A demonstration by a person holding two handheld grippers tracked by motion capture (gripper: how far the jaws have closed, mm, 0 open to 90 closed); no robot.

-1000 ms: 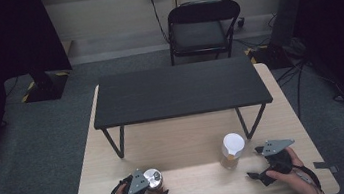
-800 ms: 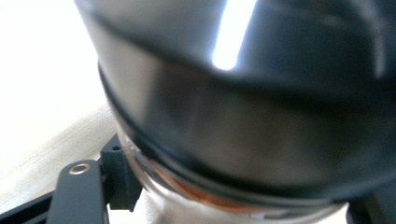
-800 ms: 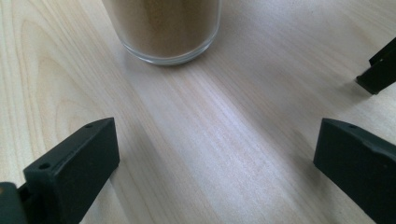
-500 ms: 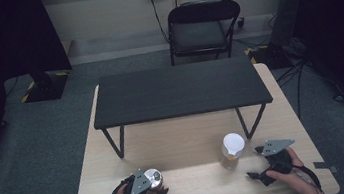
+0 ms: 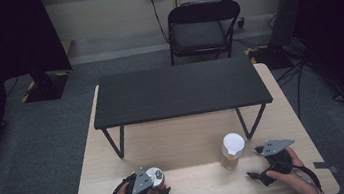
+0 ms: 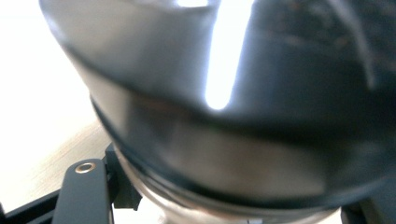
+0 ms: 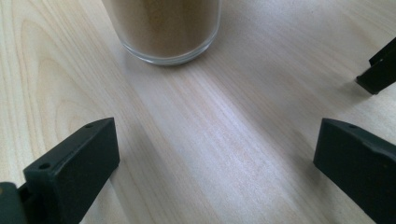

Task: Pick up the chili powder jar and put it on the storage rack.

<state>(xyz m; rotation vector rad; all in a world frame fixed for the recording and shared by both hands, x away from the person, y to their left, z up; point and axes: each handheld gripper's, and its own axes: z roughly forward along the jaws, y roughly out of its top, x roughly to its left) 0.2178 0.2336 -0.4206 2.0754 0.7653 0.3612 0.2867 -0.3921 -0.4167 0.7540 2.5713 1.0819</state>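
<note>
1. The pale wooden counter (image 5: 186,140) carries a low black metal-legged shelf (image 5: 179,90); grey carpet (image 5: 40,144) and a black folding chair (image 5: 199,30) lie beyond.
2. The left gripper (image 5: 147,187) has its fingers clenched on a shiny metal-lidded jar (image 5: 155,177) at the counter's near left edge.
3. The right gripper (image 5: 265,165) has its fingers spread wide, near a white-lidded glass jar of brown powder (image 5: 231,151).

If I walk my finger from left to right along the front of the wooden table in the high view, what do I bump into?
Left tongs shut on a shiny jar → glass jar with a white lid, filled with something brown → right tongs, open.
</note>
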